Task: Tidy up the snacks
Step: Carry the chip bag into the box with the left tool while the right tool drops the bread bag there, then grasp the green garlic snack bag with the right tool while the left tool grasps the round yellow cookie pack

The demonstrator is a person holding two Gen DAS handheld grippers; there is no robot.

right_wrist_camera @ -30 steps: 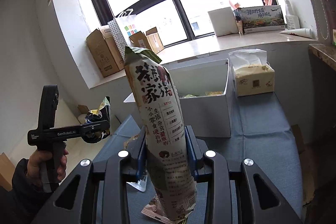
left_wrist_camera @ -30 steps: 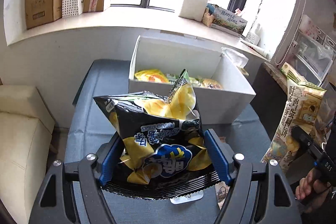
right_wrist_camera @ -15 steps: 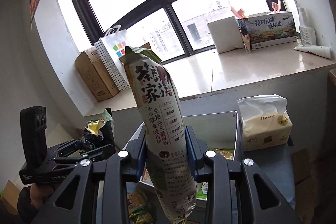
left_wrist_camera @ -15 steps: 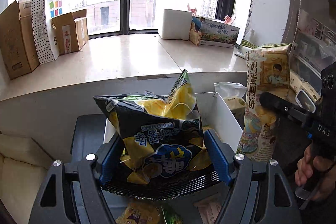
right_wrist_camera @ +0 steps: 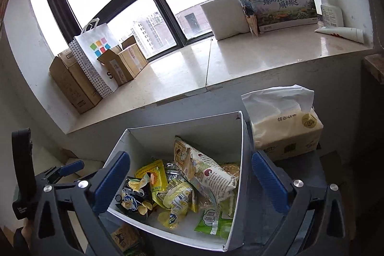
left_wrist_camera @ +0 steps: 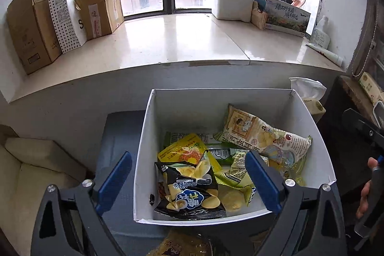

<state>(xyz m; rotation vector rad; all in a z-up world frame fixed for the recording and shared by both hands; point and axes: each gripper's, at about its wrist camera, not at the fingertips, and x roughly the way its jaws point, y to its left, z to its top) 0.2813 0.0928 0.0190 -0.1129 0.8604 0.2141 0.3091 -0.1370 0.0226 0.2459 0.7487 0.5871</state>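
Snacks are lying inside the white box (left_wrist_camera: 144,148): the black chip bag (left_wrist_camera: 189,193) near its front wall, the long cream bag (left_wrist_camera: 261,136) behind. Both grippers, left gripper (left_wrist_camera: 189,181) and right gripper (right_wrist_camera: 189,181), have just been opening and are hovering empty.

An open white cardboard box (left_wrist_camera: 297,112) with tall plain walls sits on a dark grey surface and holds a loose heap of snack packets. At its near left corner lies a glossy black potato-chip bag (left_wrist_camera: 189,193) printed with yellow chips, crumpled and face up. A long cream biscuit bag (left_wrist_camera: 261,136) with cartoon figures (its print too small to read) lies slanted across the far right, resting on the others. Between them sit a flat yellow packet (left_wrist_camera: 184,150) and several pale green wrappers (left_wrist_camera: 236,172).
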